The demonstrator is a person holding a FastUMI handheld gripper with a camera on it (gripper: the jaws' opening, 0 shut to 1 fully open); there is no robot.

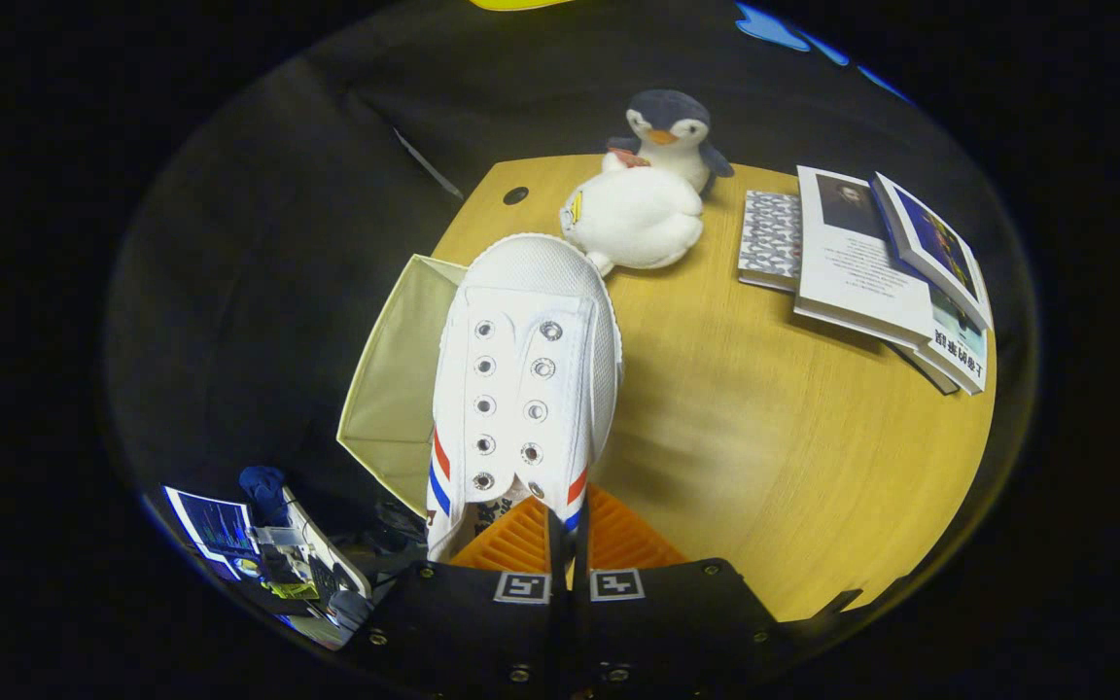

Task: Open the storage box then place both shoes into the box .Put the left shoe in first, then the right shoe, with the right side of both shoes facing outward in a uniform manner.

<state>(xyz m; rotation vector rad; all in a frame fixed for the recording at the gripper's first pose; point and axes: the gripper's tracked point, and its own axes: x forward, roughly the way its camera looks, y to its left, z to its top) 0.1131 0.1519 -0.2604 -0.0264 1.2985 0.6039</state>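
Observation:
My gripper (568,530) is shut on the white canvas shoe (521,369), pinching its heel-side collar between both fingers. The shoe has metal eyelets, no laces, and red and blue stripes on both sides. Its toe points away from me. It hangs above the wooden table (764,437), partly over the pale yellow fabric storage box (390,399), whose open top lies just left of and under the shoe. The box sits at the table's left edge.
Beyond the shoe's toe lie a white plush toy (633,219) and a penguin plush (669,131). A stack of books (871,272) rests at the far right of the table. Down to the left, off the table, there is equipment clutter (268,554).

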